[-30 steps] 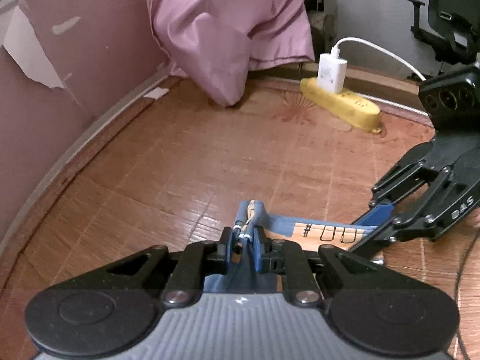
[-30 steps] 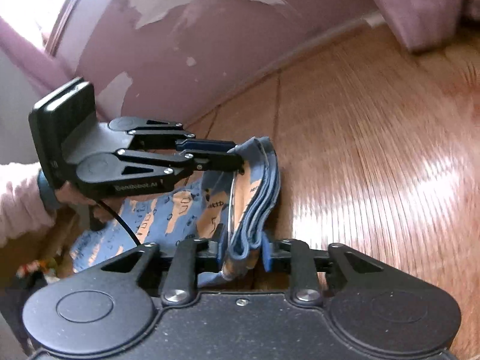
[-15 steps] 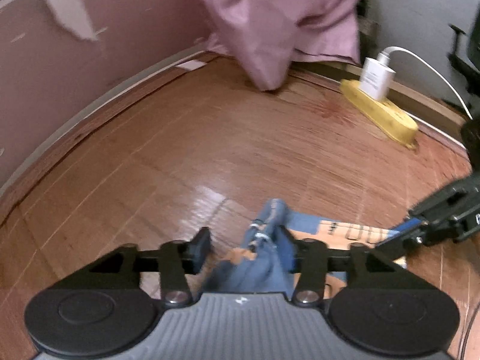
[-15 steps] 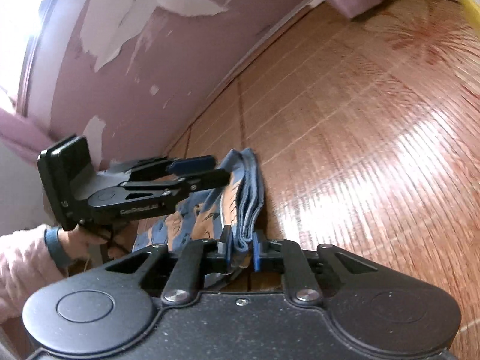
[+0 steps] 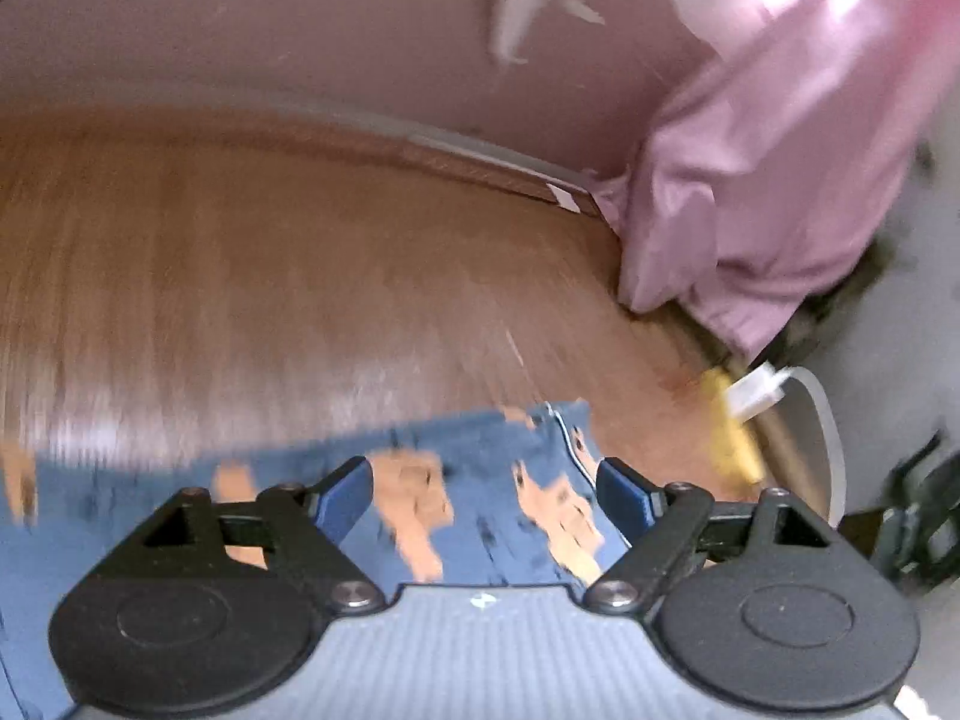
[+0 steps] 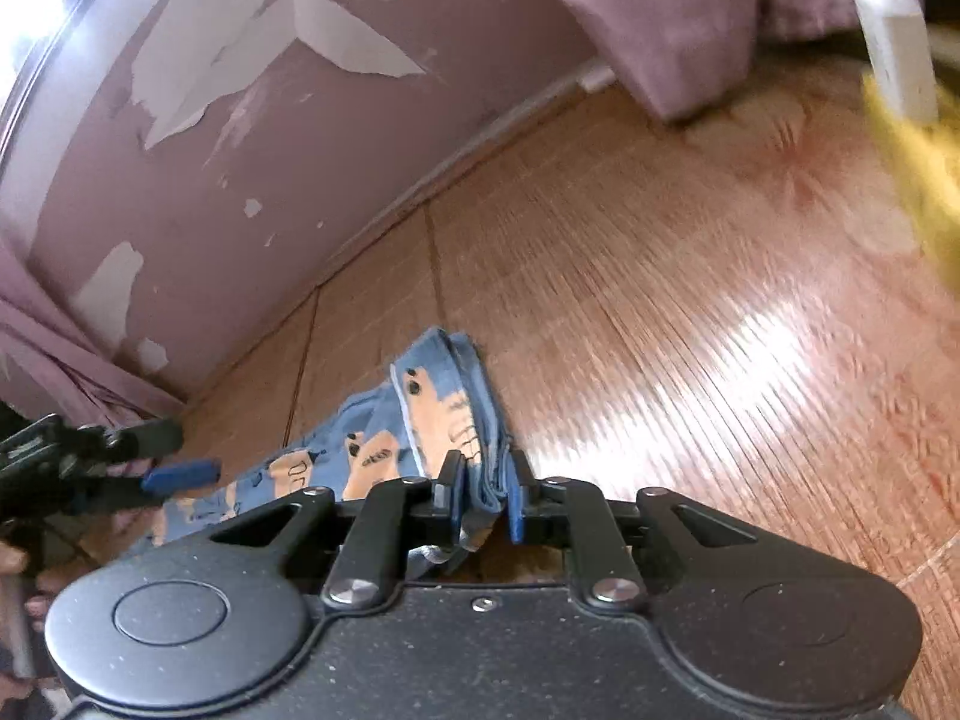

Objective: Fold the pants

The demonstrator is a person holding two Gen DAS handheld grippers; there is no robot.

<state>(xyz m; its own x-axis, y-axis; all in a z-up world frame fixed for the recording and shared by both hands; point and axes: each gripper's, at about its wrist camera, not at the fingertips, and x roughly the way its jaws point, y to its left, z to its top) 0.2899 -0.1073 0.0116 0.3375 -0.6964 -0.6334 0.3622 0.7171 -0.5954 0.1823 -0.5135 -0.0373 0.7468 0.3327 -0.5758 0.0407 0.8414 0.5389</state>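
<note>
Looking through the left wrist camera, I see my left claw [image 5: 483,483] spread wide with nothing between its blue pads; the pants [image 5: 480,498] lie flat on the wooden floor [image 5: 300,300] directly beneath and just ahead of it. The blue fabric with orange patches runs off to the left of the claw, and a folded corner with a pale seam sits just inside the right-hand pad. This view is badly smeared, so I cannot tell the finer pattern. Ahead and to the right of the claw, a pink curtain [image 5: 780,180] hangs down to the floor against the peeling pink wall [image 5: 300,30], and further right a yellow power strip [image 5: 729,432] with a white plug [image 5: 759,390] lies on the floor.

Through the right wrist camera, my right claw [image 6: 486,498] is clenched on a bunched, layered edge of the pants [image 6: 432,408], the folds pinched between its blue pads. From there the cloth trails forward and away to the left over the floor [image 6: 690,300]. Far to the left of this claw I can see the left claw [image 6: 174,456] again, fingers apart, hovering just over the far end of the garment, with part of a hand [image 6: 18,570] behind it. Ahead to the right, the curtain [image 6: 660,18] meets the floor near the blurred yellow strip [image 6: 924,180].
</note>
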